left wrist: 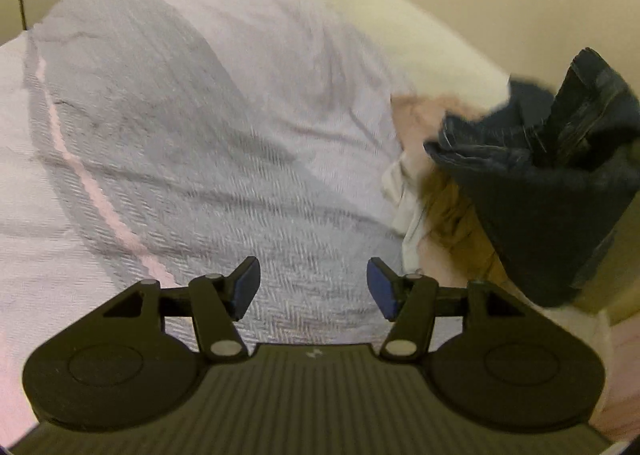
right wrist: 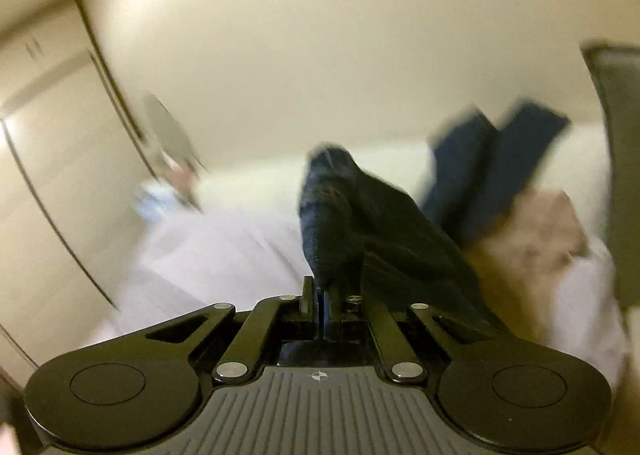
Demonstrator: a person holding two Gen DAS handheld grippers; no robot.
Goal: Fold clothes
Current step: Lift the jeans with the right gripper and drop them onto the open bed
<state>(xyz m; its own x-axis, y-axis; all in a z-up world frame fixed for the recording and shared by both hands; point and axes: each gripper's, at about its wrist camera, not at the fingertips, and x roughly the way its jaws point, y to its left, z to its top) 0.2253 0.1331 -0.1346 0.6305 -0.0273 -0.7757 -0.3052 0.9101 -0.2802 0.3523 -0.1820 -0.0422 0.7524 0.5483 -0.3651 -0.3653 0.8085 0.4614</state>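
Note:
My left gripper (left wrist: 314,287) is open and empty, hovering over the lilac and grey bedspread (left wrist: 192,159). Dark blue jeans (left wrist: 536,191) hang lifted at the right of the left wrist view, above a pile of clothes. In the right wrist view my right gripper (right wrist: 320,295) is shut on the dark blue jeans (right wrist: 360,231), which bunch up right in front of the jaws. Two jean legs (right wrist: 492,171) trail off to the right. The view is blurred.
A pile of tan, white and mustard clothes (left wrist: 424,191) lies at the bed's right side. A cream pillow (left wrist: 400,39) lies along the cream wall. A closet door (right wrist: 52,159) is at the left in the right wrist view. A dark object (right wrist: 620,175) stands at the right edge.

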